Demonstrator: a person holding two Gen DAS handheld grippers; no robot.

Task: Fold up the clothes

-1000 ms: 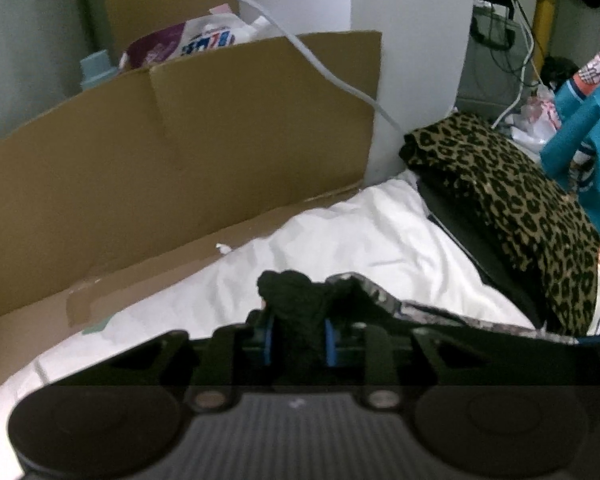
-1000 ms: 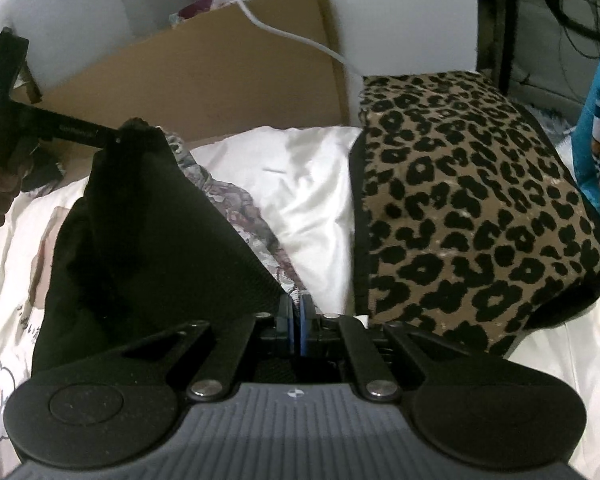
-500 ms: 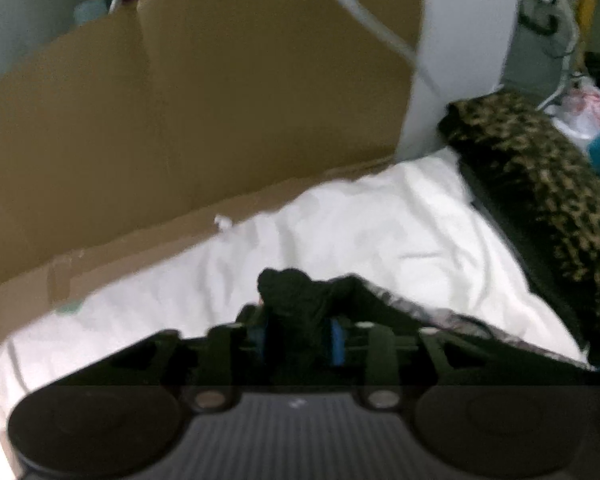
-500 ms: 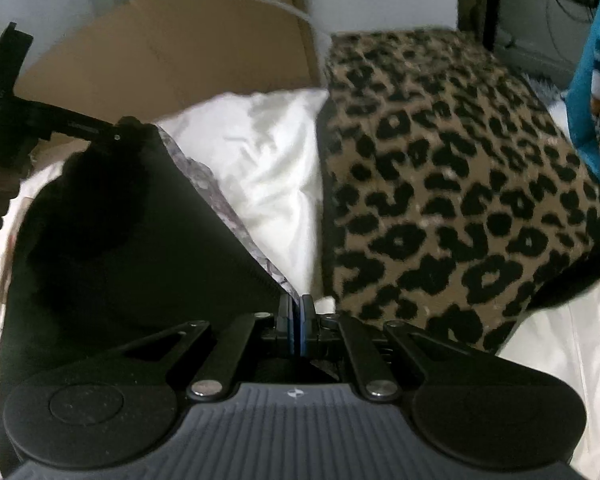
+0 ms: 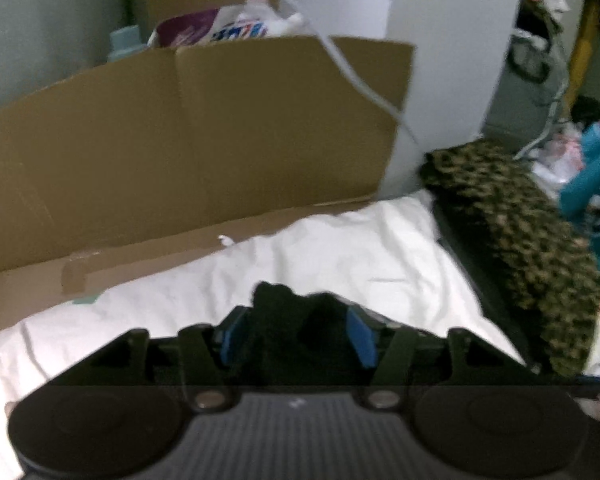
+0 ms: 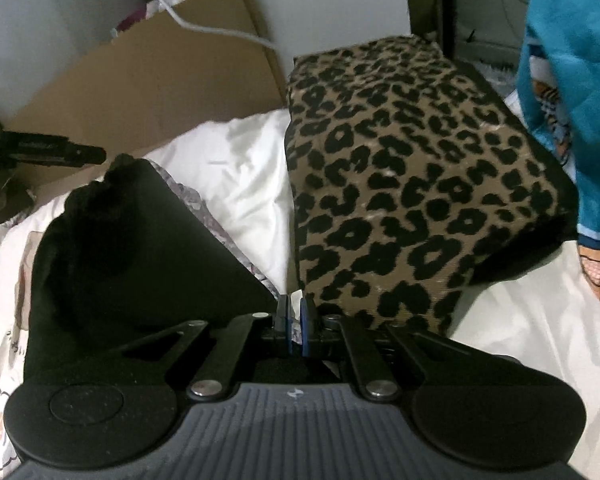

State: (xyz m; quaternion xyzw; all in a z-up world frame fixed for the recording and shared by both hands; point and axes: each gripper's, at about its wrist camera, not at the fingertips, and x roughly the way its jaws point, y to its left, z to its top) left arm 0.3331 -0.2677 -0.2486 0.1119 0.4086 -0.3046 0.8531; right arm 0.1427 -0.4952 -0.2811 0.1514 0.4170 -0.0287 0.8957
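Right wrist view: black garment [image 6: 140,256] spread over the lower left of the frame, patterned lining showing along its diagonal edge, lying on white bedding [image 6: 244,184]. Near corner pinched thin in the right gripper [image 6: 296,320], blue pads almost together on a sliver of fabric. Far corner, upper left, bunched just beside the tip of the left gripper [image 6: 56,152]. Seen from the left wrist: same black garment [image 5: 296,320] heaped between the blue pads of the left gripper [image 5: 296,332], jaws opening, pads no longer seeming to squeeze the cloth. Likely step: laying down the folded edge. Worth doing well by letting the left corner drop flat before pulling away, lifting clear without snagging the bunched cloth, and keeping the right pinch firm until the edge lies straight. Beyond, to the right, folded leopard-print cloth [image 6: 412,184] touching the bedding; cardboard [image 5: 188,132] standing behind; blue fabric [image 6: 568,80] at the far right edge.
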